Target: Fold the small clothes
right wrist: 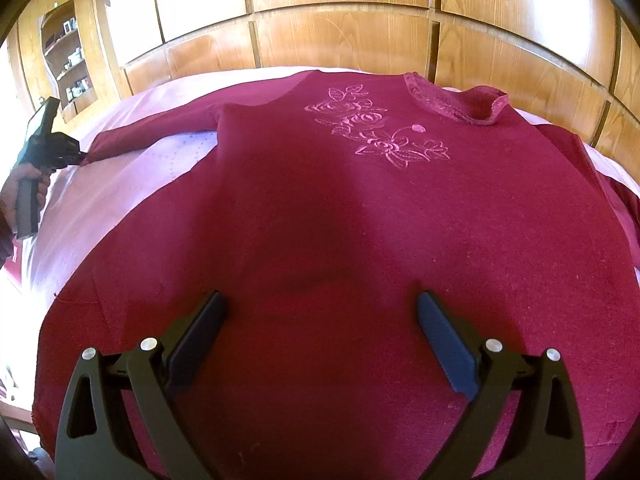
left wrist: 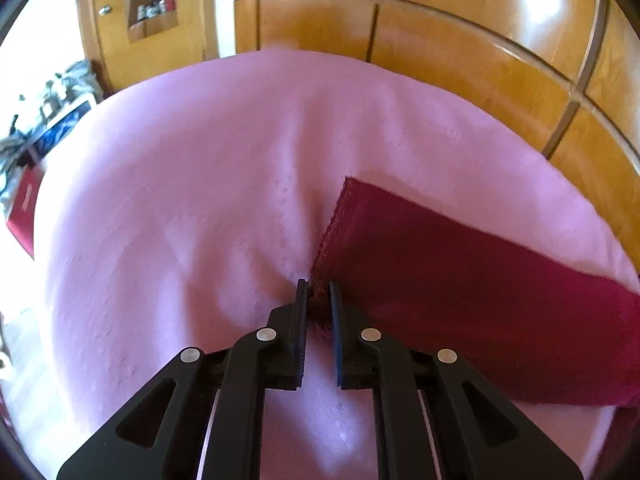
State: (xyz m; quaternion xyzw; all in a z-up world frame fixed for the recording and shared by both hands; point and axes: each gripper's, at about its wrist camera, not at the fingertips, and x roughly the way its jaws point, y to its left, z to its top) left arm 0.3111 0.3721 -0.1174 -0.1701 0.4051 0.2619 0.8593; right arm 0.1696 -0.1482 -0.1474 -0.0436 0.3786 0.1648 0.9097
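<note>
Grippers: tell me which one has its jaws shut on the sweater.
The left gripper, pinching the sleeve cuff. The right gripper hangs wide open above the sweater.

dark crimson knit sweater [right wrist: 320,208], stitched with pale pink outline roses [right wrist: 376,128] on the chest. pale pink bedsheet [left wrist: 192,184] with faint dotted weave underneath. matte black plastic grippers [right wrist: 320,312]. honey-orange grained wooden wardrobe panels [right wrist: 340,36] behind.
</note>
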